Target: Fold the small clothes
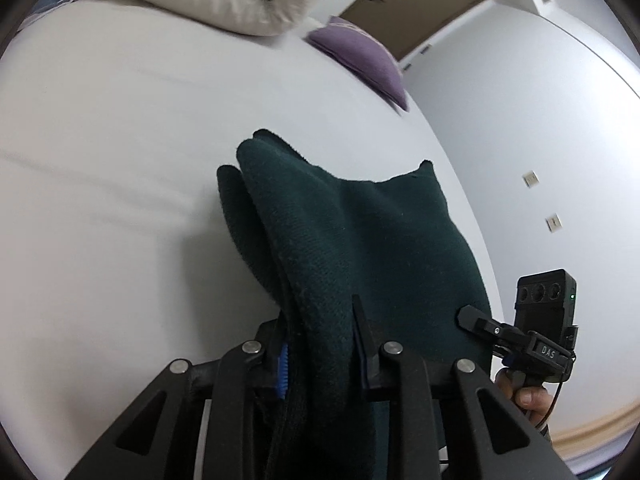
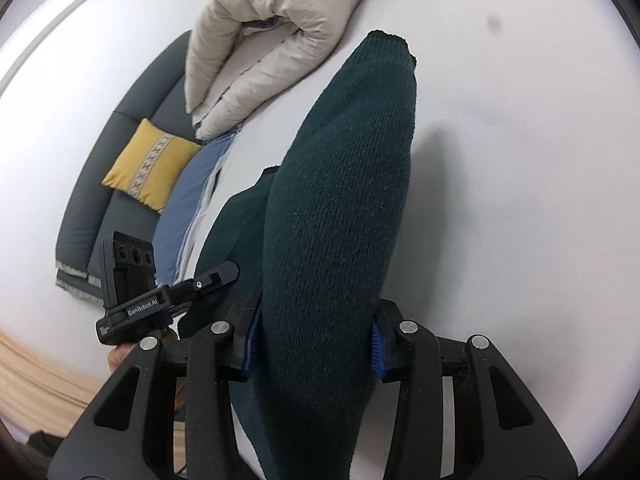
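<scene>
A dark green knitted garment (image 1: 352, 248) hangs between both grippers above a white bed (image 1: 120, 160). My left gripper (image 1: 320, 344) is shut on one edge of it, with the cloth bunched between the fingers. My right gripper (image 2: 312, 340) is shut on another part of the same garment (image 2: 344, 200), which drapes forward over the fingers. The right gripper also shows in the left wrist view (image 1: 476, 322), gripping the cloth's right edge. The left gripper shows in the right wrist view (image 2: 216, 278) at the cloth's left edge.
A folded cream duvet (image 2: 272, 40) and a purple pillow (image 1: 360, 56) lie at the bed's far end. A grey sofa (image 2: 100, 184) with a yellow cushion (image 2: 150, 166) stands beside the bed. A blue sheet edge (image 2: 188, 208) shows. A white wall (image 1: 520, 120) is on the right.
</scene>
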Demonstrator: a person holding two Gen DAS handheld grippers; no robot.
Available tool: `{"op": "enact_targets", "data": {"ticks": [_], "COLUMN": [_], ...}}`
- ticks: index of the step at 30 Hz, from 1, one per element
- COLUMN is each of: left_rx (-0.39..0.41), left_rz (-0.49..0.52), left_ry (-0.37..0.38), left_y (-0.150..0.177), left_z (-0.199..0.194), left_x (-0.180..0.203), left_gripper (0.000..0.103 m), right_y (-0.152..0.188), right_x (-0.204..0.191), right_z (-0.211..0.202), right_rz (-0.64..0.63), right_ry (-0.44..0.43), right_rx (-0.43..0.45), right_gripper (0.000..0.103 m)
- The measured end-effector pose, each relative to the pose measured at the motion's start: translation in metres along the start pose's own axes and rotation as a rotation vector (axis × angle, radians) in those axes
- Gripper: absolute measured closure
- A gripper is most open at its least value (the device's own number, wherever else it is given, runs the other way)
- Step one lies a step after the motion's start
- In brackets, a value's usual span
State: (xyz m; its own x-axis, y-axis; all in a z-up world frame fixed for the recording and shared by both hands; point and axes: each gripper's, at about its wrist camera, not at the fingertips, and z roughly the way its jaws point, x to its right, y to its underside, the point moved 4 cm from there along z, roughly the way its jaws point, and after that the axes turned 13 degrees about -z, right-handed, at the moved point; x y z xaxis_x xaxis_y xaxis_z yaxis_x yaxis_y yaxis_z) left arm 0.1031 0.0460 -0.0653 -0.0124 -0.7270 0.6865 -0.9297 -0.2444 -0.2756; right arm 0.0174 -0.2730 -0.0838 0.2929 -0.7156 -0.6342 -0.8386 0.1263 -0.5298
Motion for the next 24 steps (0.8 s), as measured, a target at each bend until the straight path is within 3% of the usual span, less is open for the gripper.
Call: {"op": "enact_targets", "data": {"ticks": [7,12,14,17,24], "left_rx": [-0.025,-0.081,-0.091,-0.084,-0.053], "left_rz": [0.039,-0.026,-0.049,-0.095,-0.088], "left_ry": [-0.005,-0.036,-0.065,-0.014,-0.02], "left_y": [0.084,0.116,0.124,0.127,0.128], "left_z": [-0.009,0.018,0.029,0.031,0.018], "left_x": [0.014,-0.011,-0.028,-0.036,-0.035], "left_gripper": [0.077,0.076,0.072,0.07,0.066], "right_y": [0.087,0.134,0.151,0.16,0.151], "right_x": [0.0,0.026,0.051,0.058,0.058], "right_z": [-0.054,-0.062,-0.055,-0.056,-0.07], "right_rz": [0.036,0.067,0.153,0.15,0.169], "right_ry": [-0.011,0.02,-0.007,-0.06,0.024], "right_rx": [0.026,-0.002,-0.008,0.049,0.052], "right_gripper": [0.064,0.064,0.063,0.063,0.055]}}
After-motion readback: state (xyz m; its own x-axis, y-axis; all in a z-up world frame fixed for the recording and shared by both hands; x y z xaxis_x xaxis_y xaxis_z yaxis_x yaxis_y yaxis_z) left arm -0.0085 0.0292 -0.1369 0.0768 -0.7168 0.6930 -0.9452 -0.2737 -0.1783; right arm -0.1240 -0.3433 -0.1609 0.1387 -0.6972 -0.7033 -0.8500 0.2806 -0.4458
